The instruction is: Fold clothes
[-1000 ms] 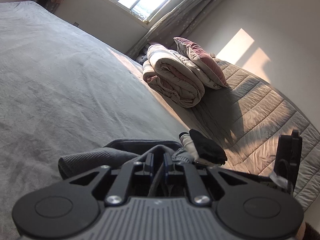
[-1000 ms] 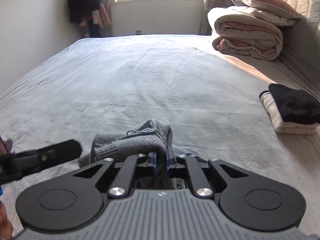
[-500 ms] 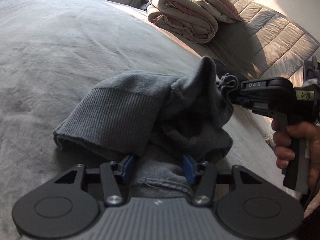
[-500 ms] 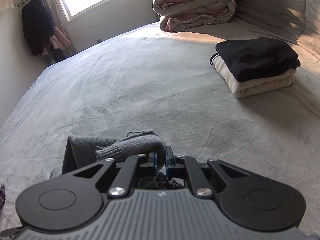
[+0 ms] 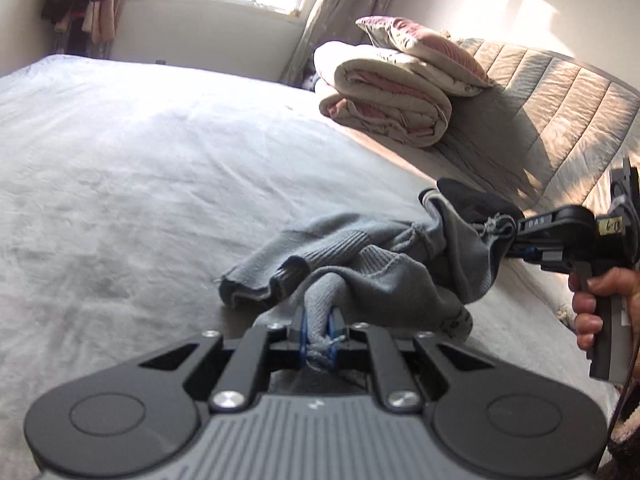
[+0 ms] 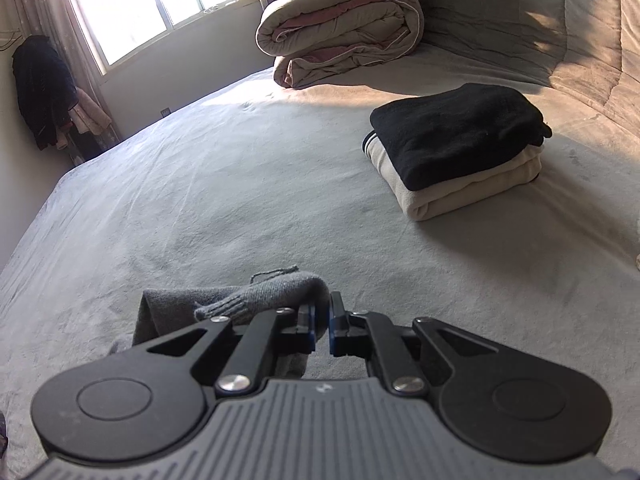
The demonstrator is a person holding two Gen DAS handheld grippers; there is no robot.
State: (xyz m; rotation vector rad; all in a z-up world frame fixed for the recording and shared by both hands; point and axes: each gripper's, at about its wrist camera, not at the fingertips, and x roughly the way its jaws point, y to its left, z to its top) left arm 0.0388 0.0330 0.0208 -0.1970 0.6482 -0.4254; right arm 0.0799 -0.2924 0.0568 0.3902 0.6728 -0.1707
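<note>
A grey sweater (image 5: 360, 264) is stretched between both tongs above the bed (image 5: 120, 168). One bunched fold is pinched by the left tongs (image 5: 318, 326), whose jaws have just been closing on it. Another edge is clamped by the right tongs (image 6: 322, 326).

My view of a sunlit bedroom: a wide grey bed (image 5: 120, 168) under a bright window (image 6: 152, 4), curtains (image 5: 320, 12) drawn aside, a rolled duvet (image 6: 340, 28) and pillow (image 5: 416, 48) against the quilted headboard (image 5: 560, 96), dark clothes hanging (image 6: 42, 88) in the corner, sun patches on the wall (image 5: 512, 4)
</note>
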